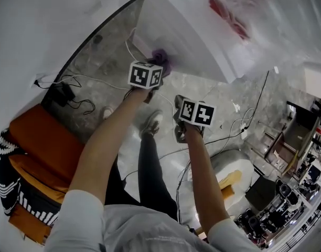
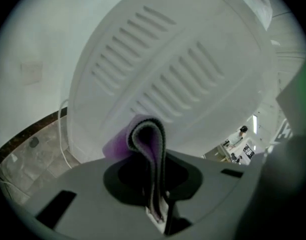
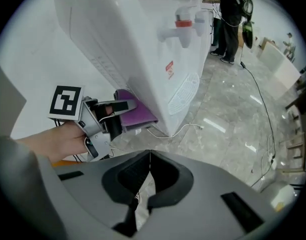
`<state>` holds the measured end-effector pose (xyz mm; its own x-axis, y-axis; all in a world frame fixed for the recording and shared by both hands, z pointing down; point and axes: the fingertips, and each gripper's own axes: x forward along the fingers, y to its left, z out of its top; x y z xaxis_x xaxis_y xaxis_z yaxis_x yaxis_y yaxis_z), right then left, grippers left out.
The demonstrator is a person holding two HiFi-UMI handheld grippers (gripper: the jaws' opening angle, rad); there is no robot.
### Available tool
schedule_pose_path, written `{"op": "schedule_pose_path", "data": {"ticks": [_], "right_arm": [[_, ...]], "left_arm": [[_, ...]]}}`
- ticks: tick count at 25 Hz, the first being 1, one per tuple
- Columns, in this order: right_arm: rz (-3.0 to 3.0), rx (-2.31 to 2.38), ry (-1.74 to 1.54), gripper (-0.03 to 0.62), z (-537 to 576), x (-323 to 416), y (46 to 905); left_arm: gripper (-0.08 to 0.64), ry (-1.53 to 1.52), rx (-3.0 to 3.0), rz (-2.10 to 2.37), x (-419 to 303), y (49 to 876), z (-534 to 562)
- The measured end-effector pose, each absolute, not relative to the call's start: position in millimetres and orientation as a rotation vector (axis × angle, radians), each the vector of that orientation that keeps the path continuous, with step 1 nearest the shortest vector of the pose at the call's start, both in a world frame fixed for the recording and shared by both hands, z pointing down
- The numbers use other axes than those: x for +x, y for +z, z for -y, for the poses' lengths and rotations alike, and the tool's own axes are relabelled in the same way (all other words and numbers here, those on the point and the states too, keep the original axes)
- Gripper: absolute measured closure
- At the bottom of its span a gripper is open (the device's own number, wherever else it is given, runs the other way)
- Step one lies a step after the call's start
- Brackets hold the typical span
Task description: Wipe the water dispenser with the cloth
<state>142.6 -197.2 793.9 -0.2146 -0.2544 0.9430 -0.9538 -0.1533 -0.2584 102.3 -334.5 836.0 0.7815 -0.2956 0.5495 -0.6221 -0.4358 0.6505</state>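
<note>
The white water dispenser point(image 1: 192, 30) stands on the grey marble floor. Its vented side panel point(image 2: 168, 74) fills the left gripper view. My left gripper point(image 2: 152, 170) is shut on a folded purple cloth point(image 2: 148, 136). The cloth point(image 3: 136, 112) is pressed against the dispenser's lower side, near its bottom corner. In the head view the cloth point(image 1: 161, 60) shows just beyond the left gripper's marker cube point(image 1: 146, 75). My right gripper point(image 3: 150, 153) is shut with nothing in it. It hangs back from the dispenser point(image 3: 143, 44), to the right of the left gripper point(image 3: 100, 120).
A white power cord point(image 3: 179, 132) lies on the floor by the dispenser's base. Black cables point(image 1: 76, 91) run along the wall. An orange seat point(image 1: 45, 151) is at the left and a white sack point(image 1: 235, 167) at the right. A person point(image 3: 229, 6) stands near the dispenser's front.
</note>
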Motion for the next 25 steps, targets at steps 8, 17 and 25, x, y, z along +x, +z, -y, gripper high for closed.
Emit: {"op": "schedule_pose_path", "data": {"ticks": [8,17,25], "right_arm": [[1.437,1.443,1.417,0.578,151,180,791],[1.415,1.576,1.476,0.578,120,203,755],[1.466,1.728,1.414,0.578,114,203,673]], "left_arm": [[0.514,0.448,1.978,0.705,130,844,307],[0.514,0.179,1.873,0.602,144,765,293],[0.514,0.130,2.011,0.564,130,638,303]]}}
